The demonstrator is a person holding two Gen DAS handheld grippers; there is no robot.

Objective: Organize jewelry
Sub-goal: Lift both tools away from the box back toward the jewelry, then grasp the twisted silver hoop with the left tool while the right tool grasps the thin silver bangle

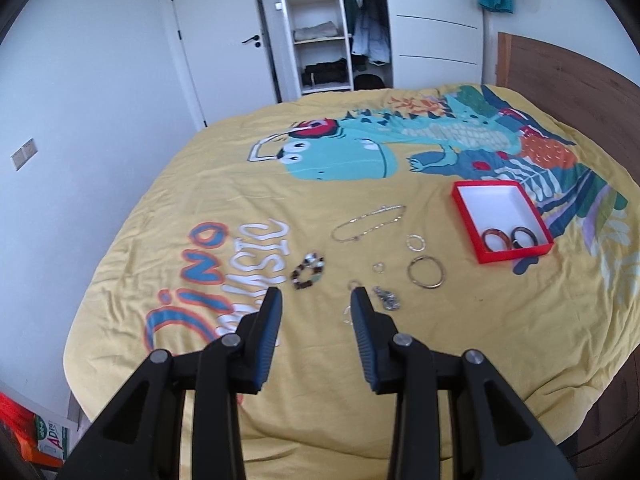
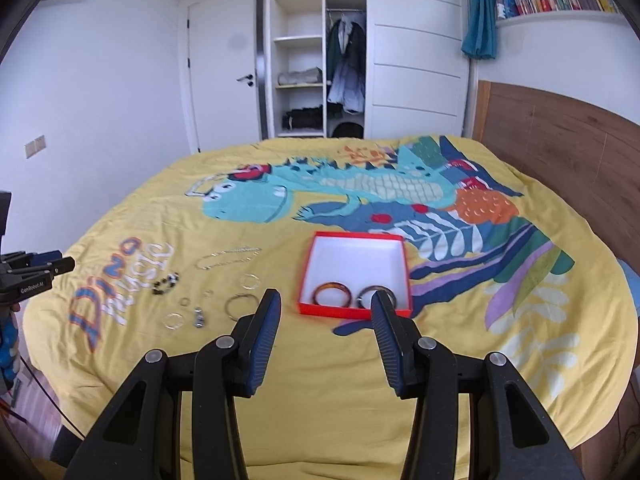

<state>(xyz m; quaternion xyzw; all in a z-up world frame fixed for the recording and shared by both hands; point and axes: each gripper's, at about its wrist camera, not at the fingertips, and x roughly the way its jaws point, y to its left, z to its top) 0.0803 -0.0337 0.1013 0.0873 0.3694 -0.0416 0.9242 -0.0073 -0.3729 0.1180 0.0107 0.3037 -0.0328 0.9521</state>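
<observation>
The left gripper [image 1: 316, 294] has its ribbed blue pads spread wide, with nothing between them; it hangs over the jewelry strewn on the yellow quilt [image 1: 500, 340]. Just past its right fingertip lies a knobbly silver charm [image 1: 387, 298], with small thin rings beside it. Farther out are a chunky beaded bracelet [image 1: 308, 272] of dark and pale beads, a smooth metal bangle [image 1: 426, 271], a thin hoop [image 1: 416, 243] and a fine silver chain [image 1: 370, 222] in a loose loop.

The right gripper [image 2: 326, 300] is likewise spread wide and empty, poised before the red box [image 2: 356, 312]. The shallow, square-cornered box has a white lining, and two glossy tortoiseshell bangles [image 2: 332, 294] lie side by side at its near wall. The quilt is soft, faintly creased cotton, printed with a teal dinosaur.
</observation>
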